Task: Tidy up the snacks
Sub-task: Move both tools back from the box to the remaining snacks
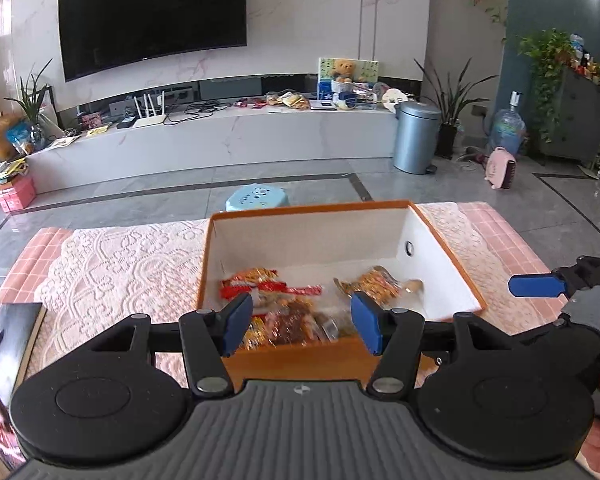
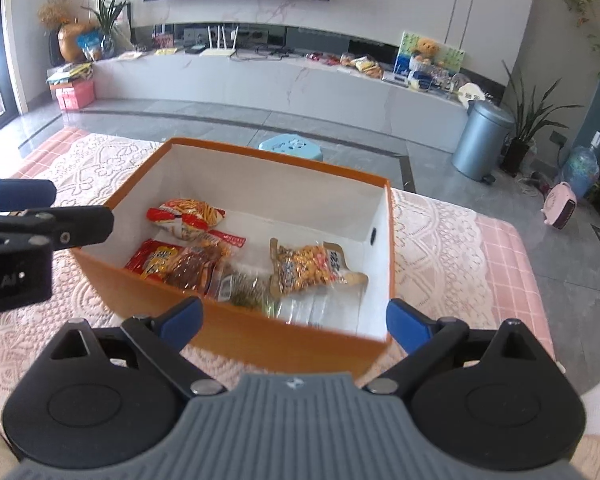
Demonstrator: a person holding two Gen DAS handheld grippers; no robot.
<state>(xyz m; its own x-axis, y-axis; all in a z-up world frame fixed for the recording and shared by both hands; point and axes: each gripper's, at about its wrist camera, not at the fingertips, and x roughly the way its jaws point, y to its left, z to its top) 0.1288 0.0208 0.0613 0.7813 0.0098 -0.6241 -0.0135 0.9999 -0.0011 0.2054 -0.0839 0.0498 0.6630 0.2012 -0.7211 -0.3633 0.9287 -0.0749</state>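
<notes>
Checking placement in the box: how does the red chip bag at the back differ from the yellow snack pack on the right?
The red chip bag looks puffed and lies by the back wall; the yellow snack pack is flatter, partly clear, lying alone. The red bag adjoins other packets; the yellow one doesn't. Both lie inside the orange box.

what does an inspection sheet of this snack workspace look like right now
surface: table under white lace over a pink checked cloth
job's things: orange box, open, white inside, holding snack packets
clutter: book at the table's left edge
grippers: left gripper and right gripper both open, nothing between the fingers, near the box's front wall
cables: tangle on the tv shelf
surroundings: television, bin, blue stool, plants, water bottle
</notes>
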